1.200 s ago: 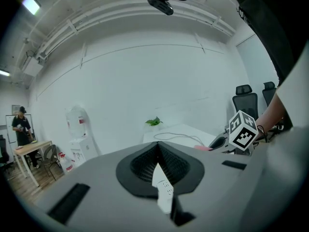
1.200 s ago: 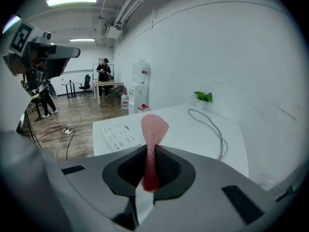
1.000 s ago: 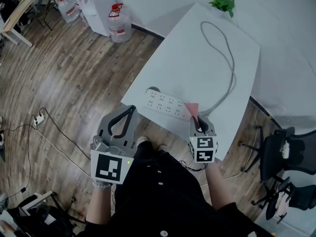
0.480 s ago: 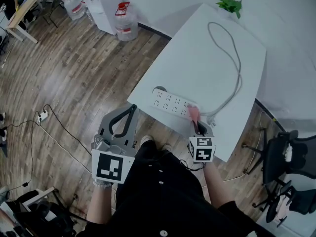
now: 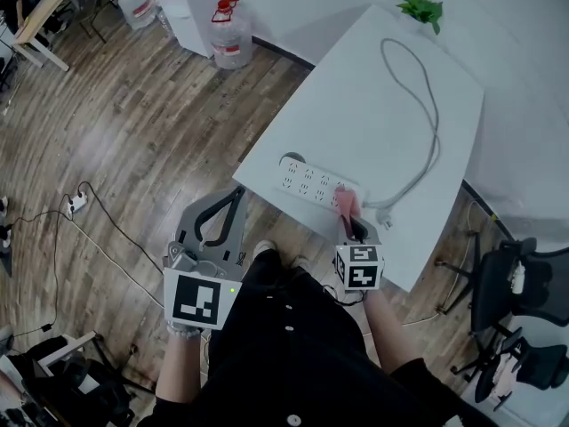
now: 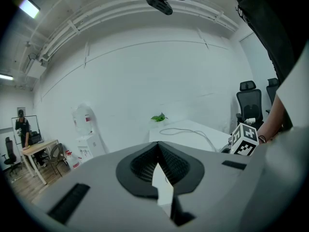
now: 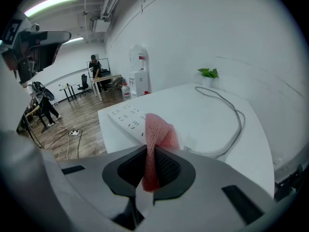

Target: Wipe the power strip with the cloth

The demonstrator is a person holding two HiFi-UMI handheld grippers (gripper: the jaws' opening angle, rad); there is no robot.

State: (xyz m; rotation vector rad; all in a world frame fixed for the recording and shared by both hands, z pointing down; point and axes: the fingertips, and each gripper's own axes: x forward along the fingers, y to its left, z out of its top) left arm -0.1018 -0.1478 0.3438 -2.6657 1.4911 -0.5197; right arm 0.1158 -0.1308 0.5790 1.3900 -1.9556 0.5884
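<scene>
Now right gripper (image 5: 353,227), jaws pinching the cloth (image 5: 345,204), has reached the power strip (image 5: 306,180); left gripper (image 5: 236,193) stays closed, empty.

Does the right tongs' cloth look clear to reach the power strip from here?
Probably yes. The right tongs, shut on the cloth, sit right by the cord end of the power strip, and nothing stands between them.

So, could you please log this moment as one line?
right gripper: shut on cloth | cloth: at power strip cord end, contact unclear | left gripper: shut, empty, away from strip
</scene>
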